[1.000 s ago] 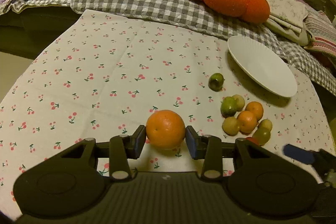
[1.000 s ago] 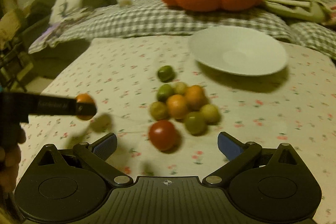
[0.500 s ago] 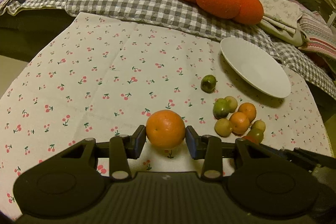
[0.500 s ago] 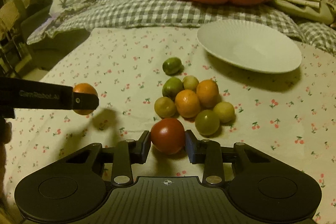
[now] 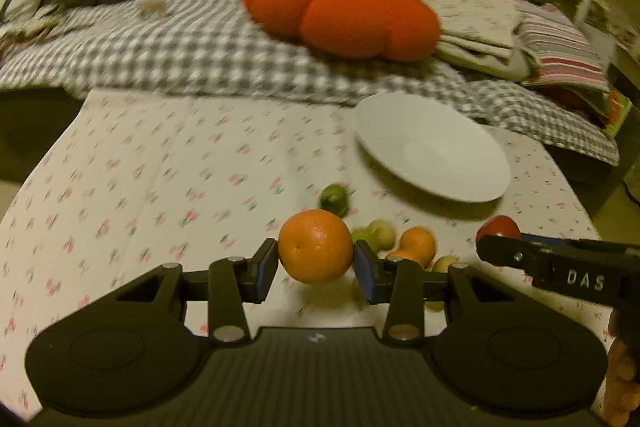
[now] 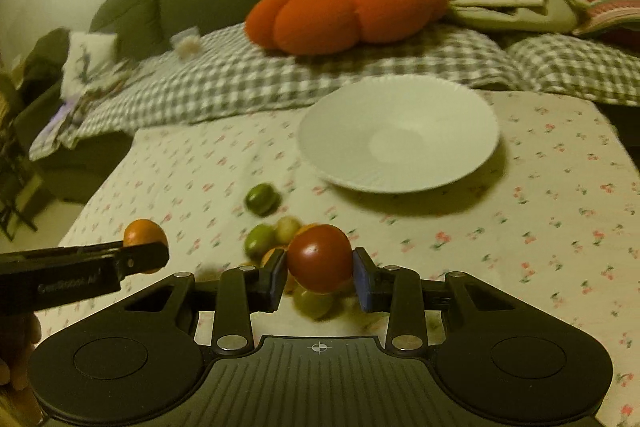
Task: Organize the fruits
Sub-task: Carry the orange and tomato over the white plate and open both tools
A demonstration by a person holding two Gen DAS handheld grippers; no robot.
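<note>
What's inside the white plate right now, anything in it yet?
Nothing shows in the white plate: both views see its bare inside. The orange and red tomato are each held in closed jaws. What lies under the plate is hidden.

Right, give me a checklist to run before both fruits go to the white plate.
1. Left gripper shut on the orange: ok.
2. Right gripper shut on the red tomato: ok.
3. Both fruits lifted clear of the tablecloth: ok, shadows lie below them.
4. White plate has room: ok, nothing lies in it.
5. Path clear: ok, the loose green fruit sits low.
6. Grippers kept apart over the plate: cannot tell yet; they are side by side now.
</note>
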